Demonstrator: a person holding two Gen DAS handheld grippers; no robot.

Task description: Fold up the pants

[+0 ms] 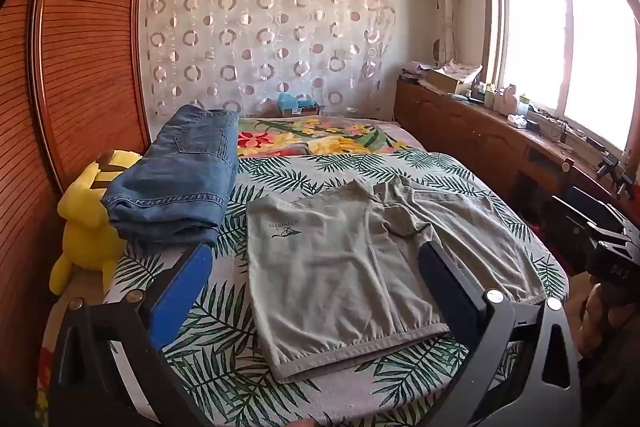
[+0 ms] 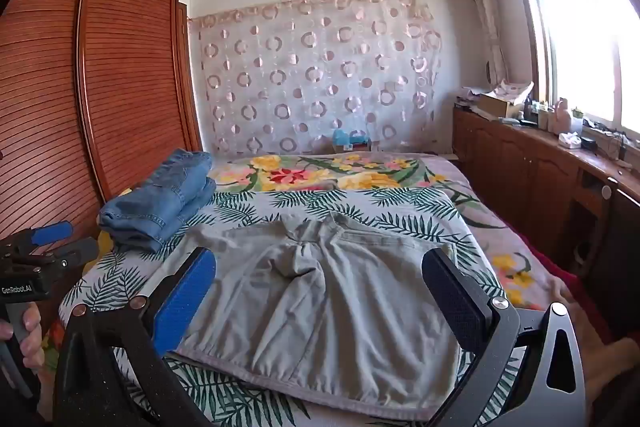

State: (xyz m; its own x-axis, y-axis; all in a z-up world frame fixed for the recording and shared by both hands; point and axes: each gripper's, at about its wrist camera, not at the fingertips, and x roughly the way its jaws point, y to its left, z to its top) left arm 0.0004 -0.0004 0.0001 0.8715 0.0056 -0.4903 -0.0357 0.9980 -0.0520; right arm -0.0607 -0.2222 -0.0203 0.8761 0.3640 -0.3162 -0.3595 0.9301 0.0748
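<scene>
Grey-green shorts [image 1: 352,267] lie spread flat on the leaf-print sheet [image 1: 280,171] of the bed, waistband toward me, legs pointing away. They also show in the right wrist view [image 2: 332,299]. My left gripper [image 1: 314,259] is open and empty, hovering above the shorts' near left part. My right gripper [image 2: 320,271] is open and empty, above the shorts' near middle. The right gripper shows at the right edge of the left wrist view [image 1: 612,247]; the left gripper shows at the left edge of the right wrist view [image 2: 44,247].
Folded blue jeans [image 1: 180,183] lie at the bed's left, next to a yellow plush toy [image 1: 86,223]. A wooden wardrobe [image 1: 80,67] stands on the left. A floral blanket [image 1: 320,139] covers the far bed. A cluttered wooden cabinet [image 1: 480,131] runs under the window at right.
</scene>
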